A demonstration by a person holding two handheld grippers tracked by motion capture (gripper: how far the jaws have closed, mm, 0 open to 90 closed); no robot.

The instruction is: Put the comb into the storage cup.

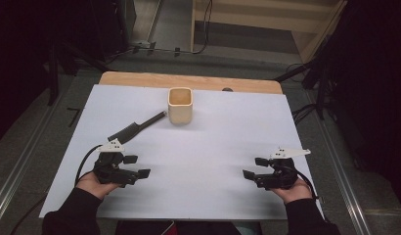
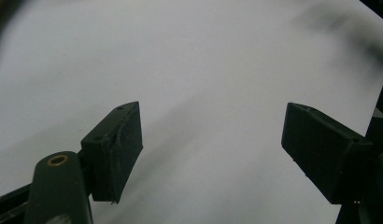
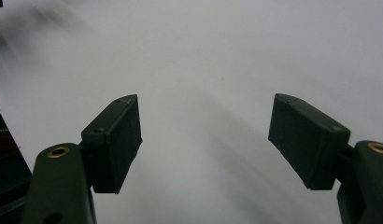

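1. White sheeting (image 1: pixel 203 161) covers the wooden table, with dark floor and cables around it; both grippers rest low on the near part of the sheet.
2. Left gripper (image 1: pixel 138 166) – jaws spread wide, nothing between them. Right gripper (image 1: pixel 254 167) – equally wide and empty; the gripper views confirm bare white between the pads.
3. Nearest thing to either is the black tool (image 1: pixel 136 127), just beyond the left gripper, ahead and slightly toward the table's middle. Its long axis runs diagonally, thick handle end near the left gripper, thin end pointing at the cup (image 1: pixel 180 105).
4. I judge the left hand far better placed for it; the right is well apart.
5. Count: 1 tool, 1 tan square cup standing upright, 2 grippers.
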